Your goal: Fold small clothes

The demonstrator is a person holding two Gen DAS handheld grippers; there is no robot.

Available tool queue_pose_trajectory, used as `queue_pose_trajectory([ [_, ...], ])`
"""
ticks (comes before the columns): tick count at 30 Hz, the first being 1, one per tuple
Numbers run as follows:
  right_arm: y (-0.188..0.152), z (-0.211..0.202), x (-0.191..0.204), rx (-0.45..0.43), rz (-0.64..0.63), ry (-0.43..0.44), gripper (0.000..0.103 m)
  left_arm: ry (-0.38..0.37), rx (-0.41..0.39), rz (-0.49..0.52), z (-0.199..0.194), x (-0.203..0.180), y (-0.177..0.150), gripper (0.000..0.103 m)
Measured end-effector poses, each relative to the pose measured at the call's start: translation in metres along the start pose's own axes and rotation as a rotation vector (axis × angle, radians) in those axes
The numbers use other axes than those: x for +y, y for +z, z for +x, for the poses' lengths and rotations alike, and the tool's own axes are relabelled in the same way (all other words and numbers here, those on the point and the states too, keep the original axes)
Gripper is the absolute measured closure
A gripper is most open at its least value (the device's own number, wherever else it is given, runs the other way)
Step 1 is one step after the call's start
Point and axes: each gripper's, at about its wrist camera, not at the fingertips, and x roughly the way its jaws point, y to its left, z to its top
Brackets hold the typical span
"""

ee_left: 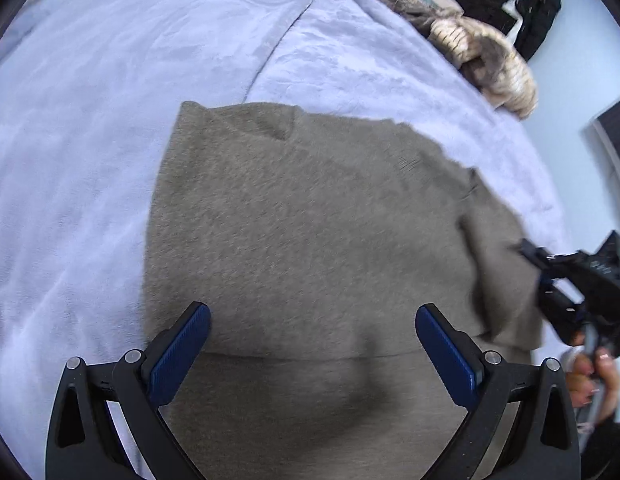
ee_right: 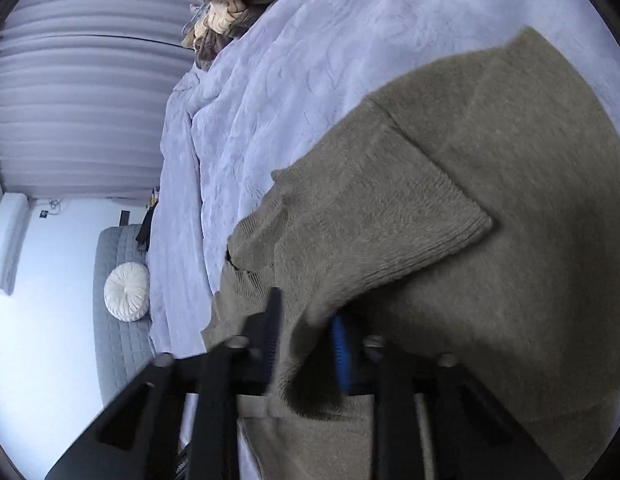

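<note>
A fuzzy taupe sweater (ee_left: 310, 208) lies spread on a pale lilac bedspread (ee_left: 110, 100). My left gripper (ee_left: 311, 312) hovers open above its near part, blue pads wide apart, nothing between them. At the sweater's right edge, my right gripper (ee_left: 523, 248) reaches in, held by a person's hand (ee_left: 593, 372). In the right wrist view, the right gripper (ee_right: 306, 320) is shut on a bunched fold of the sweater (ee_right: 489, 140). A sleeve (ee_right: 389, 220) lies folded across the body.
A heap of cream and brown knits (ee_left: 481, 48) sits at the bed's far edge, a black garment (ee_left: 521, 8) behind it. Off the bed's side, a round white cushion (ee_right: 126, 292) rests on a grey quilted bench (ee_right: 114, 340); grey curtains (ee_right: 82, 100) hang beyond.
</note>
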Motion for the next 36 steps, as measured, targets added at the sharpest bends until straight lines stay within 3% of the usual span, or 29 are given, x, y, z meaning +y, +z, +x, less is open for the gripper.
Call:
queue_pose_trajectory([
  [3,-0.008,0.02,0.053,0.048,-0.236,-0.033,0.094,-0.192,0.039,-0.092,0.008,0.012,0.012,0.0],
  [6,-0.038,0.045,0.098,0.141,-0.455,-0.062,0.094,-0.287,0.048,-0.175,0.012,0.025,0.018,0.0],
  [9,-0.07,0.07,0.114,0.238,-0.573,-0.103,0.093,-0.313,0.046,-0.216,0.014,0.03,0.021,0.0],
  [13,-0.096,0.09,0.099,0.345,-0.57,-0.16,0.082,-0.309,0.065,-0.223,0.02,0.032,0.02,0.0],
  [14,-0.1,0.09,0.094,0.364,-0.561,-0.168,0.078,-0.304,0.067,-0.215,0.021,0.03,0.02,0.0],
  [16,-0.102,0.084,0.082,0.384,-0.53,-0.154,0.056,-0.29,0.073,-0.198,0.021,0.027,0.019,0.0],
  [18,-0.1,0.066,0.074,0.365,-0.51,-0.14,0.051,-0.283,0.082,-0.184,0.024,0.023,0.02,0.0],
  [21,-0.088,0.031,0.05,0.326,-0.432,-0.154,0.051,-0.266,0.107,-0.16,0.03,0.014,0.02,0.0],
  [25,-0.074,-0.021,-0.001,0.246,-0.235,-0.169,0.051,-0.218,0.13,-0.117,0.04,-0.003,0.021,0.0],
  [28,-0.061,-0.066,-0.05,0.131,-0.041,-0.152,0.05,-0.172,0.135,-0.102,0.044,-0.01,0.022,0.0],
  [32,-0.051,-0.098,-0.096,-0.039,0.19,-0.065,0.05,-0.123,0.134,-0.078,0.046,-0.017,0.024,0.0],
  [34,-0.045,-0.103,-0.109,-0.103,0.264,-0.026,0.05,-0.095,0.135,-0.062,0.046,-0.019,0.024,0.013],
  [35,-0.041,-0.103,-0.112,-0.116,0.284,-0.013,0.05,-0.075,0.139,-0.047,0.046,-0.02,0.024,0.033],
  [36,-0.039,-0.101,-0.113,-0.113,0.289,-0.003,0.058,-0.045,0.149,-0.027,0.047,-0.021,0.024,0.062],
])
